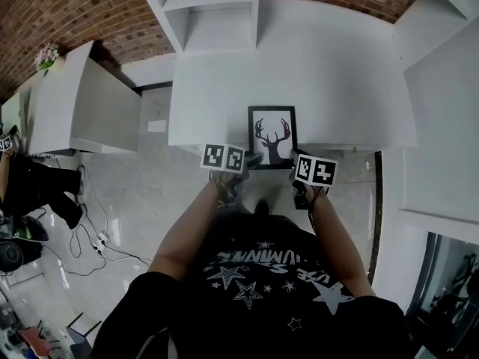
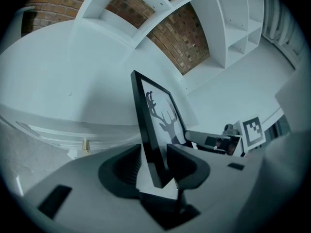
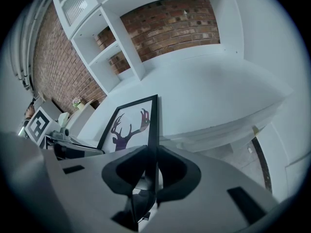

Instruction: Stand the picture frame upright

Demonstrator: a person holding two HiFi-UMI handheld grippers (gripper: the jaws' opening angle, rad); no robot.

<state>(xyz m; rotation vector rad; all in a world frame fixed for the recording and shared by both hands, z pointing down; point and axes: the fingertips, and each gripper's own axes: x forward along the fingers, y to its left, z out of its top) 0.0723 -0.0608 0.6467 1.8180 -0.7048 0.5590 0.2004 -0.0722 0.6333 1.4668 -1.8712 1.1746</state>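
Observation:
A black picture frame [image 1: 272, 135] with a dark deer silhouette on white sits at the front edge of the white table [image 1: 352, 88], its face towards me. Whether it lies flat or is tipped up I cannot tell. My left gripper [image 1: 252, 160] is at its near left corner. In the left gripper view the frame's edge [image 2: 151, 130] stands between the jaws of my left gripper [image 2: 154, 161], which are open with a gap on one side. My right gripper [image 1: 295, 161] holds the near right corner. In its own view my right gripper [image 3: 151, 169] is shut on the frame's thin edge [image 3: 152, 125].
A white shelf unit [image 1: 209, 10] stands at the table's back left against a brick wall [image 1: 67, 13]. A white cabinet [image 1: 82, 99] is to the left. Cables [image 1: 90, 238] lie on the pale floor. More white shelving [image 1: 441, 126] runs along the right.

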